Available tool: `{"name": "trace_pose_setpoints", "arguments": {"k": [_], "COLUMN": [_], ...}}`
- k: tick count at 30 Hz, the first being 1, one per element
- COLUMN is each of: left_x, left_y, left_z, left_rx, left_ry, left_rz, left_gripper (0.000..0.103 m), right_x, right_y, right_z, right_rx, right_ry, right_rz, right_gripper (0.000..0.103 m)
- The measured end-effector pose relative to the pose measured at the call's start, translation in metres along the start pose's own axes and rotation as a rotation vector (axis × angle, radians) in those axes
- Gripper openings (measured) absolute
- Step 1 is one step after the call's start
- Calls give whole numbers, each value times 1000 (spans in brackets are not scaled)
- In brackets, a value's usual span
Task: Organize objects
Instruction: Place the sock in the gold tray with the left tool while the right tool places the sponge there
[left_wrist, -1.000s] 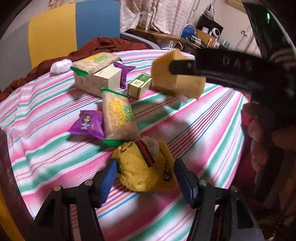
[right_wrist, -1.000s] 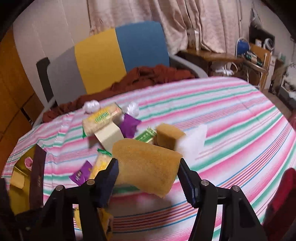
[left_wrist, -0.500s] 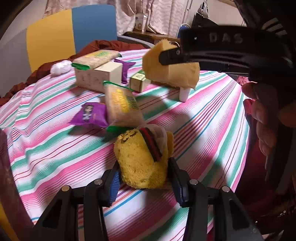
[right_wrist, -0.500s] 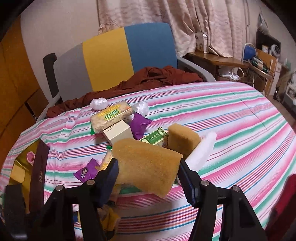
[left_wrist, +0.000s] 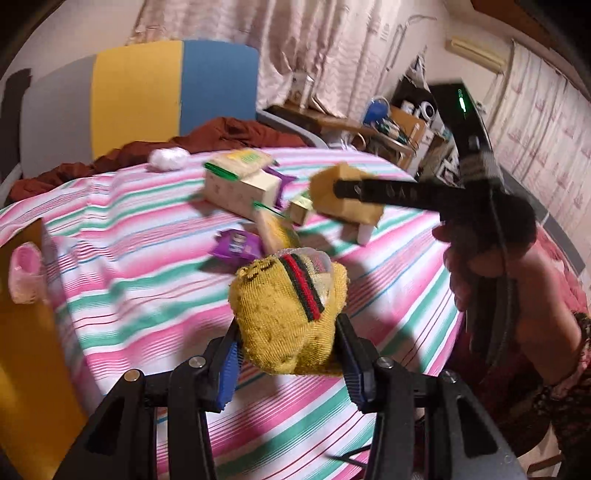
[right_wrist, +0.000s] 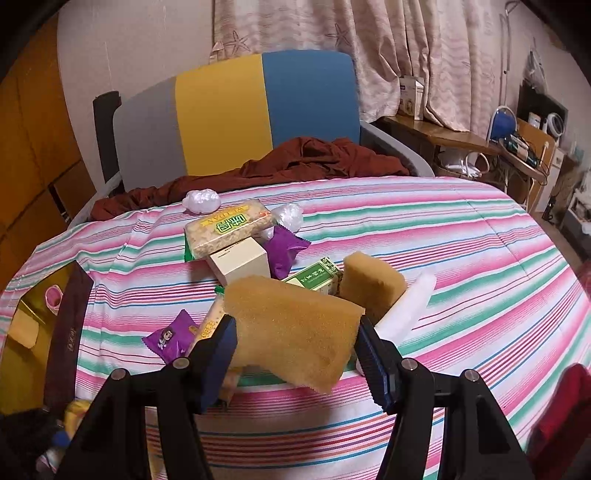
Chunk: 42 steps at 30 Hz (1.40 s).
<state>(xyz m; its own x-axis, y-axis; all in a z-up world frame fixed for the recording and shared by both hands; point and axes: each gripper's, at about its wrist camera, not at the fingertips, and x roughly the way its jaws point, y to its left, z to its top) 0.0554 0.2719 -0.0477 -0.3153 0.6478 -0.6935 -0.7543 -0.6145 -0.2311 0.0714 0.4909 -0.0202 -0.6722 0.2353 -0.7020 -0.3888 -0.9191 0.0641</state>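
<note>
My left gripper (left_wrist: 290, 350) is shut on a yellow sock (left_wrist: 288, 306) with a red and green stripe, and holds it just above the striped tablecloth (left_wrist: 147, 295). Between the fingers of my right gripper (right_wrist: 295, 343) sits a yellow sponge (right_wrist: 295, 332), gripped and raised over the table. The left wrist view shows that same sponge (left_wrist: 347, 199) at the tip of the right gripper's black arm, with a hand (left_wrist: 487, 266) behind it. A second sponge (right_wrist: 373, 284) and a white block (right_wrist: 406, 310) lie on the cloth beyond it.
Mid-table lie a cracker pack (right_wrist: 229, 227) on a white box (right_wrist: 240, 258), a green box (right_wrist: 314, 277) and two purple packets (right_wrist: 170, 338). An open yellow box (left_wrist: 26, 332) with a pink item (left_wrist: 24, 273) stands at the left edge. A chair (right_wrist: 258, 110) with brown cloth (right_wrist: 295, 158) stands behind.
My left gripper closed on the yellow sock and lifted it off the cloth, swinging left so the yellow box came into view. The right gripper kept the sponge and hardly moved.
</note>
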Motion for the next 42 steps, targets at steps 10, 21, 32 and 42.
{"name": "trace_pose_setpoints", "arguments": {"k": [10,21,32,42], "left_x": [-49,-94,-114,-125], "left_y": [75,157,211,243], "left_z": [-9,-44,-76,-98], "left_rx": [-174,-348,-457,-514], "left_ry": [-68,-97,-66,-35], "left_rz": [107,237,341,429], "left_gripper": [47,47,47,47], "right_x": [-10,-22,-56,-69], "right_y": [16,40,113,229], "right_z": [1,-3,-13,-43], "right_rx": [-73,-176,-261,-396], "right_ry": [-73,-161,-214,-180], "right_rz": [-7,-1,139,367], "right_gripper": [64,64,65,66]}}
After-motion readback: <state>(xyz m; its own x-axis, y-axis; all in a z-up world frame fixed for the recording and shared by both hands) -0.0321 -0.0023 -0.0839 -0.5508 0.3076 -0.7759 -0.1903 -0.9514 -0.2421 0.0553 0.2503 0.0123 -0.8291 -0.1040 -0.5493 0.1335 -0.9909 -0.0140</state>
